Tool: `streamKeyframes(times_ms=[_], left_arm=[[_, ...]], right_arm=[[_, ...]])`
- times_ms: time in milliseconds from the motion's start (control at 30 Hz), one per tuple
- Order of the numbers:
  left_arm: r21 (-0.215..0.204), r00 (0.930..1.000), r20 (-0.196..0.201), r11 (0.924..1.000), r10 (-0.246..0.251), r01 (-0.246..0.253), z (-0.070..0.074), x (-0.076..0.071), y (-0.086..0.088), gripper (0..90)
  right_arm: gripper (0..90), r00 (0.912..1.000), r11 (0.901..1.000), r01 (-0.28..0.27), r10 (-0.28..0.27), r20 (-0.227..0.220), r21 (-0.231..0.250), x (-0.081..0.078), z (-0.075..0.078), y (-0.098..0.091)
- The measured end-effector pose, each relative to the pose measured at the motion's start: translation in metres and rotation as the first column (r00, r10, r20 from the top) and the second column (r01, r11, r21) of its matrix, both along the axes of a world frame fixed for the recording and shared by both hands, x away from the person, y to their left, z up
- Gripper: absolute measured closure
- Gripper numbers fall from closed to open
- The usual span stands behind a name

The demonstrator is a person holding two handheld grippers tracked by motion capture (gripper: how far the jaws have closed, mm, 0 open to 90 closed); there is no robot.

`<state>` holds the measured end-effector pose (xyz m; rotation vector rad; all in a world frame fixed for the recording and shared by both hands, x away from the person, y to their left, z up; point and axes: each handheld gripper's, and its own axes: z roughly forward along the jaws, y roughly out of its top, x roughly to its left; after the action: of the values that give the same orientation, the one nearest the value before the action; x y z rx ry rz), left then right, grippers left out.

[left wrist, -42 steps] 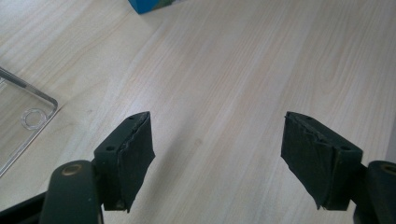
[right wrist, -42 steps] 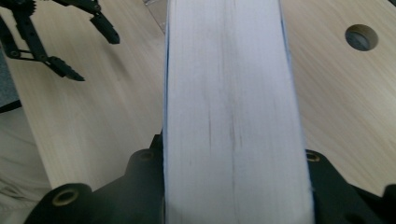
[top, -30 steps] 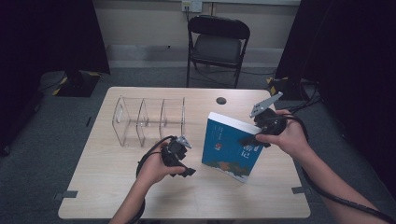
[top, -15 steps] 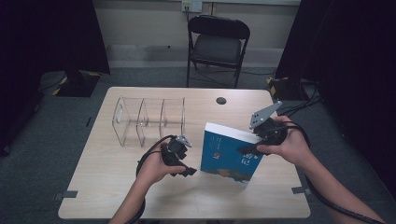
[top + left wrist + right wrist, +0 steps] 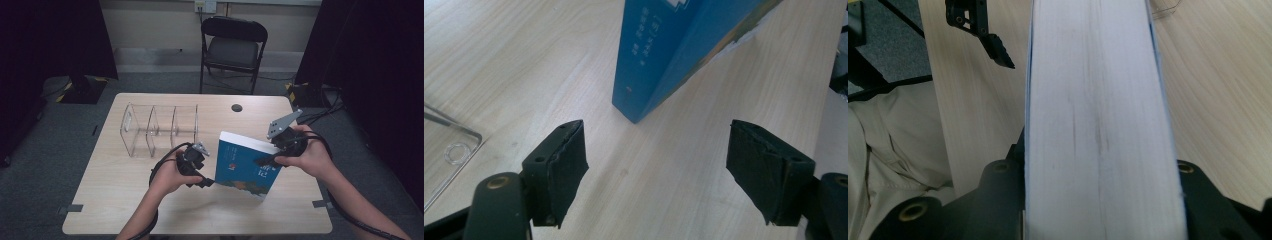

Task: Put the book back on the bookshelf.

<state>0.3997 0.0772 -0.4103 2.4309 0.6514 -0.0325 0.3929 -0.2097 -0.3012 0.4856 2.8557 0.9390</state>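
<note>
Near the table's [image 5: 125, 210] right edge, the right gripper [image 5: 274, 156] is clamping the blue book [image 5: 245, 167] and tipping it more upright than a second ago; the left gripper [image 5: 204, 176] is waiting open beside its spine, ready to steady it.
</note>
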Motion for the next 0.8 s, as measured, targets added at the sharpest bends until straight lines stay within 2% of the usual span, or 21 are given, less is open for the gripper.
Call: streamKeyframes(times_ms=[100,167,200,267,300,400,633,800], left_arm=[[0.005,0.9999,0.000,0.9999,-0.012,0.012,0.007,0.002,0.000,24.4],[-0.005,0.9999,0.001,0.9999,-0.014,0.014,0.012,0.004,0.000,23.4],[0.006,0.9996,0.002,0.9996,-0.028,0.028,0.016,0.005,0.001,22.6],[-0.041,0.9993,-0.031,0.9989,-0.022,0.021,0.020,0.005,0.000,19.1],[-0.052,0.9988,-0.045,0.9985,-0.020,0.018,0.022,0.006,-0.001,18.8],[-0.053,0.9987,-0.048,0.9985,-0.017,0.014,0.029,0.008,-0.003,17.5],[-0.050,0.9989,-0.025,0.9980,-0.039,0.038,0.046,0.011,-0.009,18.2],[-0.031,0.9984,0.004,0.9979,-0.057,0.057,0.057,0.014,-0.013,19.7]], right_arm=[[59.5,1.0000,1.0000,0.000,0.000,0.002,0.001,0.000,0.000,0.000],[59.4,1.0000,1.0000,-0.003,0.003,-0.001,0.000,0.001,0.000,0.000],[59.3,1.0000,1.0000,-0.001,0.001,-0.004,-0.002,0.001,0.000,0.000],[59.2,1.0000,1.0000,-0.002,0.002,-0.003,-0.003,0.001,0.000,0.000],[59.2,1.0000,1.0000,-0.005,0.005,-0.003,-0.001,0.001,0.000,0.000],[59.1,1.0000,1.0000,-0.004,0.004,-0.007,-0.003,0.001,0.000,0.000],[59.0,1.0000,1.0000,-0.002,0.002,-0.008,-0.001,0.002,0.000,0.000],[58.8,1.0000,1.0000,-0.004,0.004,-0.008,-0.001,0.002,0.000,0.000]])
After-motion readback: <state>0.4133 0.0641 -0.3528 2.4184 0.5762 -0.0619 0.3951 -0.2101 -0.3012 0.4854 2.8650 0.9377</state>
